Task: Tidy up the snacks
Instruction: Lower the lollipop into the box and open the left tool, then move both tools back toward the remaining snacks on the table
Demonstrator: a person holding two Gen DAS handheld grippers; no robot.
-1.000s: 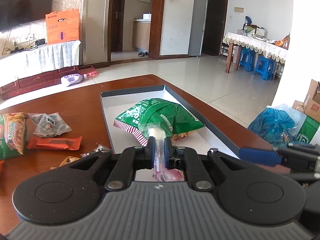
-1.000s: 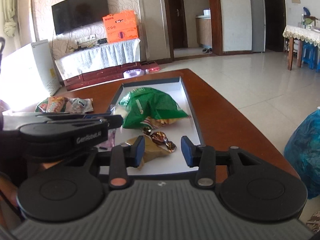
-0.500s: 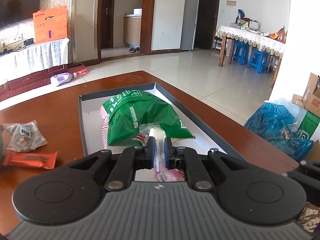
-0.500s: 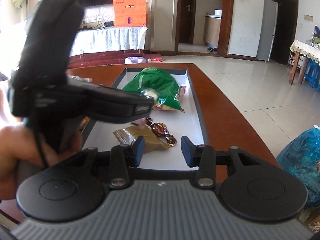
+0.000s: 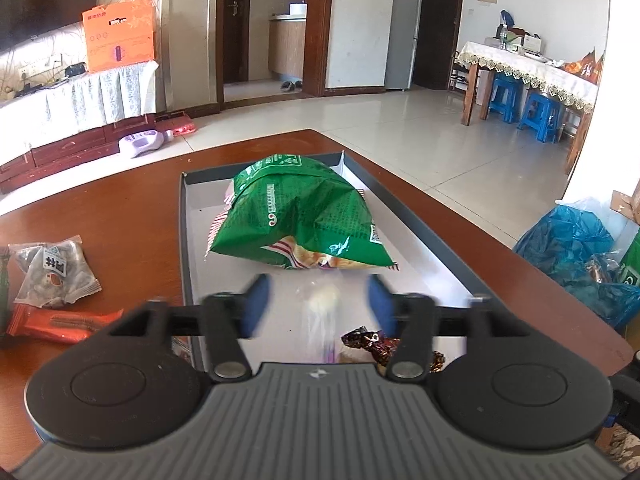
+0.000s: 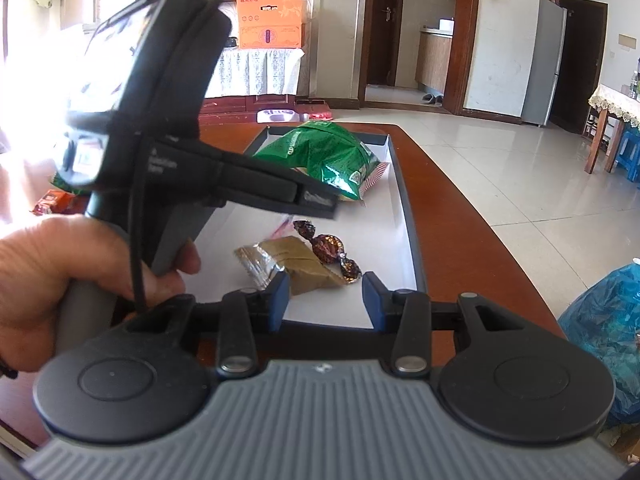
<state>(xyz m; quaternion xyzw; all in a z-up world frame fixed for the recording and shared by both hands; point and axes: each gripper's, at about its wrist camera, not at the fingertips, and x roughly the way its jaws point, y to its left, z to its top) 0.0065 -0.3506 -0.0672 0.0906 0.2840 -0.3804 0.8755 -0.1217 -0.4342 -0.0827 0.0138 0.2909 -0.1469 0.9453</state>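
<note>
A shallow white tray (image 5: 424,264) with a dark rim lies on the brown table and holds a green chip bag (image 5: 296,216) and a brown foil candy (image 5: 372,344). My left gripper (image 5: 319,300) hangs over the tray's near end, its jaws opening. A small clear packet with pink print (image 5: 322,320) shows blurred between them, and neither pad touches it. The right wrist view shows the left gripper (image 6: 316,200) from the side, over the tray (image 6: 400,216). My right gripper (image 6: 325,300) stands open and empty near a gold-brown packet (image 6: 292,264) and the candy (image 6: 328,246).
Left of the tray, a clear grey packet (image 5: 52,272) and an orange bar (image 5: 60,322) lie on the table. A hand (image 6: 60,272) holds the left gripper's handle. A blue plastic bag (image 5: 576,252) sits on the floor to the right.
The left gripper moved across over the tray's near end, then its jaws spread and let go of the small clear packet. In the right wrist view, the left gripper came in from the left.
</note>
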